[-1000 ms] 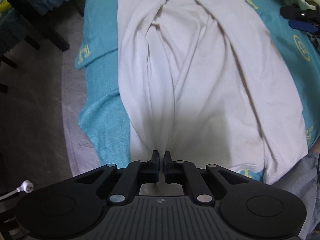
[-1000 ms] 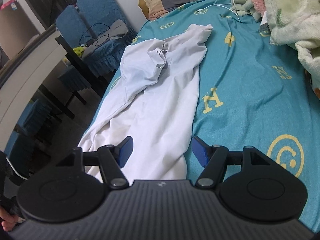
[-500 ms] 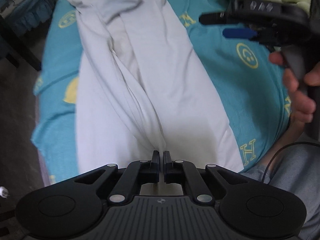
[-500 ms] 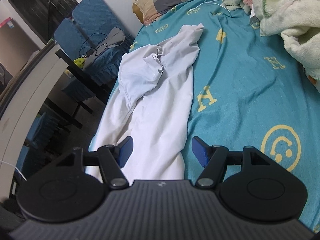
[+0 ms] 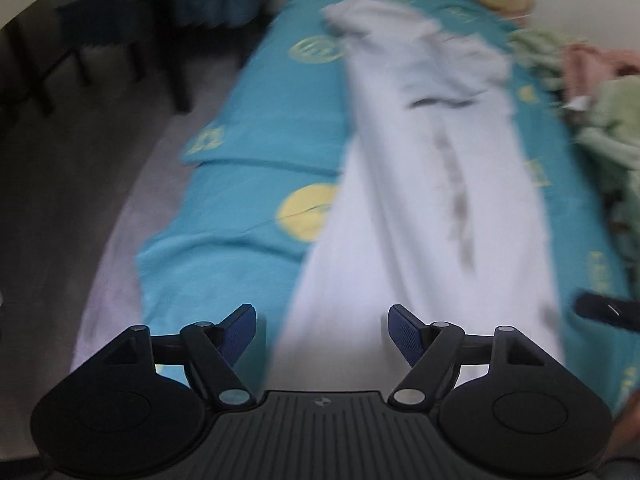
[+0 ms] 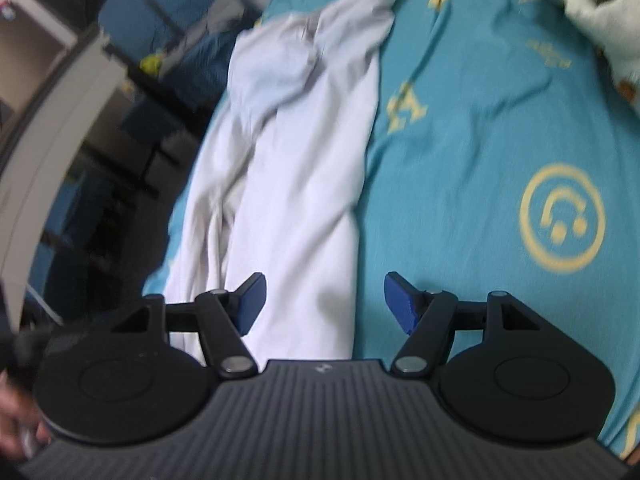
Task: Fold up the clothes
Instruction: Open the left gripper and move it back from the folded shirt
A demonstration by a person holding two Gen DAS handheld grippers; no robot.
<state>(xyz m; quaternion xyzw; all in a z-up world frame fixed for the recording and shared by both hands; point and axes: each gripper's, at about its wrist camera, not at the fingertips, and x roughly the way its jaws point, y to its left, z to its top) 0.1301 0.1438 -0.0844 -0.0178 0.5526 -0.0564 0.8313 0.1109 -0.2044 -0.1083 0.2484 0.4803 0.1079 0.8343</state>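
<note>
Left gripper (image 5: 322, 334): black plastic linkage arms with ribbed blue pads, jaws just sprung wide apart, nothing pinched, hovering over the near hem of the white garment (image 5: 432, 200). Right gripper (image 6: 324, 300): same build, spread wide too, nothing between the pads, poised above the garment's near right edge where white cloth meets bedding. Garment: soft, thin white fabric, laid out as a long narrow strip lengthwise on the bed, smooth near the grippers, creased down the middle, bunched into rumpled folds at the far end. Underneath, teal bedsheet (image 6: 472, 128), matte weave, printed with yellow letters and a round smiley motif, slightly wrinkled. Fluffy pale blanket (image 6: 592, 4) heaped at the far right of the bed. Blue upholstered chairs (image 6: 168, 20) beside the bed, blurred.
</note>
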